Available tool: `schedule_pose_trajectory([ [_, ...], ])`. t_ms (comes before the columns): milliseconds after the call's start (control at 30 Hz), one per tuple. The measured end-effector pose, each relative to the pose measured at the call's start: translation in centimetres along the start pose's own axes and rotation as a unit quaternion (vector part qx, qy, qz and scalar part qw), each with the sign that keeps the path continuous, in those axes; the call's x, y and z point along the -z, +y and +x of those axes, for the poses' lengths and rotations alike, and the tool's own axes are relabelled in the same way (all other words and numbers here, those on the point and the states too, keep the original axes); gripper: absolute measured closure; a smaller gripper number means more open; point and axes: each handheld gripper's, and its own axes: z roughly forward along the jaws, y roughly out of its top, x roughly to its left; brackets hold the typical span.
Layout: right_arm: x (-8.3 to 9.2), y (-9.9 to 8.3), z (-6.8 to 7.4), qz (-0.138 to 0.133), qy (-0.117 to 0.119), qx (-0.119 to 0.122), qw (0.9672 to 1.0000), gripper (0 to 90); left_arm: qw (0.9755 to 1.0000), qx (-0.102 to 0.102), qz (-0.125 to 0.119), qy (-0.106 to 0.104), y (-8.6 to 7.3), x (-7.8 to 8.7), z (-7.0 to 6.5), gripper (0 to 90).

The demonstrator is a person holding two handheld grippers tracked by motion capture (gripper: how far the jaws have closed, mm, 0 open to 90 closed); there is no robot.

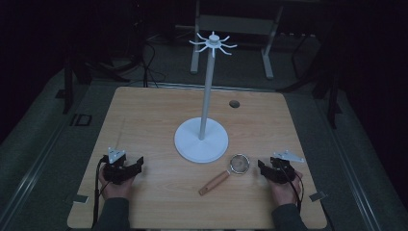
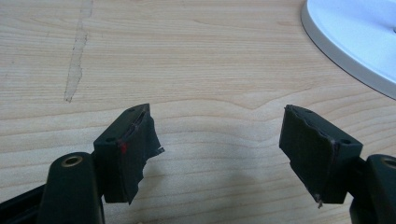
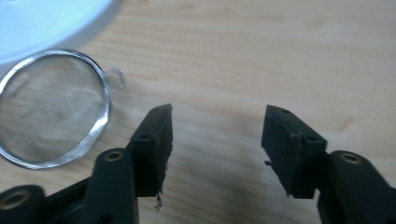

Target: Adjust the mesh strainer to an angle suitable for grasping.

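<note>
Strainer, round steel mesh with wooden handle, lies flat on table, untouched; hanging on white hook stand judged pending. Left gripper and right gripper spread, empty.

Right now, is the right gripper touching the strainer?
Apart. In the right gripper view, bare table wood shows between the strainer rim and the right gripper, whose open jaws hold nothing. The high view shows the same gap.
</note>
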Motion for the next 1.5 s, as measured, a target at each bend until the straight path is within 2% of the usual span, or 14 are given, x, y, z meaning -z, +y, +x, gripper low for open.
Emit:
schedule_pose_trajectory([
  [33,0.3,0.3,0.3,-0.004,0.012,0.014,0.9998,49.1,1.0,-0.001,0.0,0.001,0.0,0.0,0.0,26.3],
  [67,0.5,0.6,0.6,-0.005,0.015,0.028,0.9995,51.3,1.0,-0.001,0.0,0.001,0.0,0.0,0.0,26.3],
  [100,0.5,0.6,0.6,-0.005,0.015,0.028,0.9995,51.3,1.0,-0.001,0.0,0.001,0.0,0.0,0.0,26.3],
  [133,0.6,0.7,0.9,-0.006,0.01,0.041,0.9991,52.6,1.0,-0.001,0.001,0.001,0.0,0.0,0.0,26.3],
  [200,1.0,1.4,1.9,-0.01,0.025,0.085,0.996,57.5,1.0,-0.001,0.001,0.001,0.0,0.0,-0.1,26.3],
  [333,1.1,2.2,3.6,-0.012,0.034,0.133,0.9905,63.0,1.0,-0.001,0.003,0.0,0.0,0.0,0.0,26.3],
  [600,0.7,3.6,6.1,-0.009,0.07,0.191,0.9792,84.0,1.0,-0.002,0.005,-0.001,0.0,0.0,0.0,26.3],
  [733,0.3,4.4,7.3,-0.004,0.081,0.216,0.9731,89.7,1.0,-0.001,0.005,-0.002,0.0,-0.1,0.0,26.3],
  [833,-0.1,4.9,8.0,-0.002,0.089,0.228,0.9695,89.8,1.0,-0.001,0.006,-0.002,0.0,-0.1,0.0,26.3],
  [933,-0.4,5.1,8.5,0.0,0.096,0.231,0.9683,89.8,1.0,-0.001,0.006,-0.002,0.1,-0.1,0.0,26.4],
  [1233,-2.3,5.1,11.0,0.035,0.13,0.262,0.9556,89.7,1.0,-0.002,0.006,-0.003,0.0,-0.1,0.0,26.3],
  [1333,-3.1,4.8,11.3,0.055,0.13,0.273,0.9516,89.6,1.0,-0.001,0.006,-0.004,0.1,-0.1,0.0,26.3],
  [1400,-3.5,4.7,11.2,0.063,0.125,0.27,0.9526,89.6,1.0,-0.002,0.007,-0.004,0.1,-0.1,0.0,26.3],
  [1500,-3.7,4.6,10.7,0.07,0.117,0.258,0.9564,89.7,1.0,-0.001,0.007,-0.004,0.1,-0.1,0.0,26.3],
])
